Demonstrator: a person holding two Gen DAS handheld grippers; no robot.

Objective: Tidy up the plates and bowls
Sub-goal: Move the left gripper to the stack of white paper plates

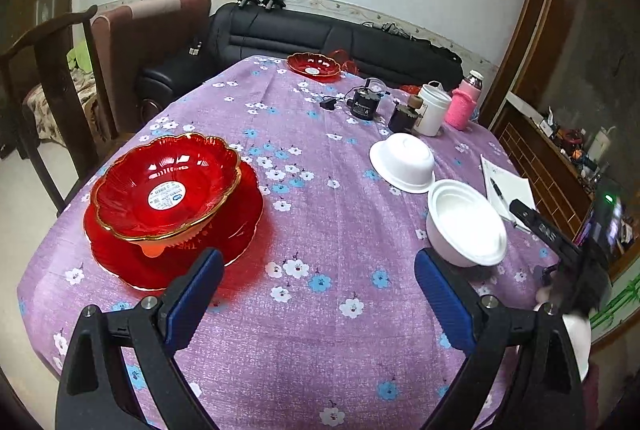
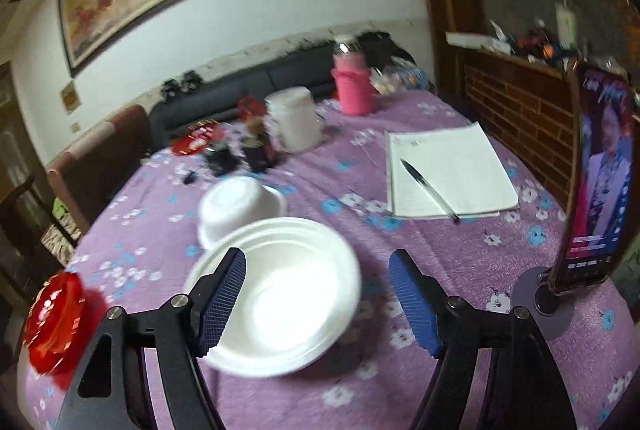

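Note:
A gold-rimmed red bowl (image 1: 166,185) sits on a red plate (image 1: 250,218) at the table's left; the blurred red bowl (image 2: 56,314) also shows in the right wrist view. Another red bowl (image 1: 314,66) lies at the far edge. One white bowl (image 1: 404,161) (image 2: 236,205) rests upside down. Nearer, a nested stack of white bowls (image 1: 464,226) (image 2: 280,294) stands upright. My left gripper (image 1: 316,262) hangs open over bare cloth between the red and white ware. My right gripper (image 2: 318,258) is open above the stack, its left finger over the near rim, pads not touching.
A purple flowered cloth (image 1: 320,157) covers the table. A notepad with a pen (image 2: 448,169) and a phone on a stand (image 2: 596,189) lie to the right. A white cup (image 2: 296,121), pink bottle (image 2: 352,85) and dark jars stand at the back. A wooden chair (image 1: 48,77) is on the left.

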